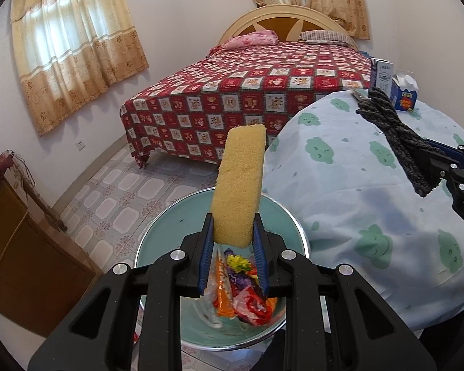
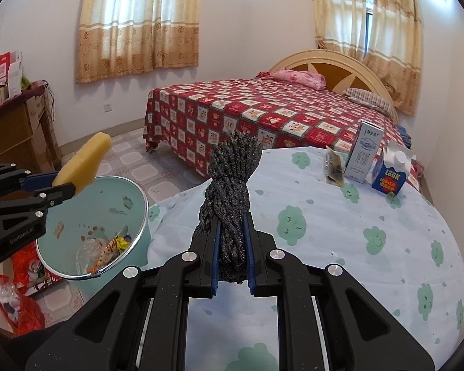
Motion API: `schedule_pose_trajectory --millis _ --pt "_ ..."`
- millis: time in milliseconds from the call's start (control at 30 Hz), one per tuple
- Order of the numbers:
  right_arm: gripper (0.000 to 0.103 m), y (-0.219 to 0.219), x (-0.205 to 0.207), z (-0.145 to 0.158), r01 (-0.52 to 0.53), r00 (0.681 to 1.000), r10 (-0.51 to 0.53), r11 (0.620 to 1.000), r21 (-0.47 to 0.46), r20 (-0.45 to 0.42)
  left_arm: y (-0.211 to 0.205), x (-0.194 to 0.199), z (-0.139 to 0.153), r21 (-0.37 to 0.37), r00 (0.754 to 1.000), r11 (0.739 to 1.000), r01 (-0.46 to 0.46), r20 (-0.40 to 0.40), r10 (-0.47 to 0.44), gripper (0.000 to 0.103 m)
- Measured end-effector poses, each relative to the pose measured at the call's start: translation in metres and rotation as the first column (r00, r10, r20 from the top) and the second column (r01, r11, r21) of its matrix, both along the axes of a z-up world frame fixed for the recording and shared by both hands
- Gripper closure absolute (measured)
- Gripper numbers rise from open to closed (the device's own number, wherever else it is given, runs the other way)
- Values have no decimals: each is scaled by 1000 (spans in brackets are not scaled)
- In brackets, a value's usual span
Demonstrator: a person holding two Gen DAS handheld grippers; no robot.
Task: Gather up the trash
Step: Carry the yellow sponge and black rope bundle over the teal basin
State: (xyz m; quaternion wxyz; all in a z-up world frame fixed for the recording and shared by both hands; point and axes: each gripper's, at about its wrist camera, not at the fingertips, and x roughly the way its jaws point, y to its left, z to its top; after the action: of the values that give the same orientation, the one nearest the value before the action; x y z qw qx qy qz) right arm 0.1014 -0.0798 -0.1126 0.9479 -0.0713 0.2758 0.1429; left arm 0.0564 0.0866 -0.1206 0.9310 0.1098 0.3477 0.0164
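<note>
- The left tool [image 1: 233,232] is clamped on the low end of a yellow sponge [image 1: 238,185], which stands up well past the pads. It hangs over the open mouth of the teal bin [image 1: 157,232], so a release here should land inside, I'd say.
- Risk there: the sponge is light and held only by its bottom. If the pads part while it leans outward, it could tip over the rim and fall to the floor, not among the wrappers [image 1: 241,290] already at the bottom.
- The right tool [image 2: 232,247] is pressed shut on a dark rope bundle [image 2: 229,191], gripped near one end with the looped end sticking up. It sits above the counter [image 2: 371,278], beside the bin but not over it.
- Risk there: letting go now would put the rope back on the cloth. Loose loops could also snag on the bin's rim on the way across, or on the left tool, since both tools would crowd the same opening.
- Both tools point forward and downward, left one steeper, aimed into the bin; right one aimed across the counter's edge.
- Two cartons [image 2: 386,176] and a small packet [image 2: 334,170] are left at the counter's far side, well apart from both tools, so more rubbish looks left to fetch.
</note>
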Motion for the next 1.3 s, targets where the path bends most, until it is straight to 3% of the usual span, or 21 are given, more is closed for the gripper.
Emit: schedule_pose_trajectory --millis 1300 --pt "88 45 -2 3 -113 993 114 992 -48 11 47 -8 -2 24 996 996 -88 -4 88 79"
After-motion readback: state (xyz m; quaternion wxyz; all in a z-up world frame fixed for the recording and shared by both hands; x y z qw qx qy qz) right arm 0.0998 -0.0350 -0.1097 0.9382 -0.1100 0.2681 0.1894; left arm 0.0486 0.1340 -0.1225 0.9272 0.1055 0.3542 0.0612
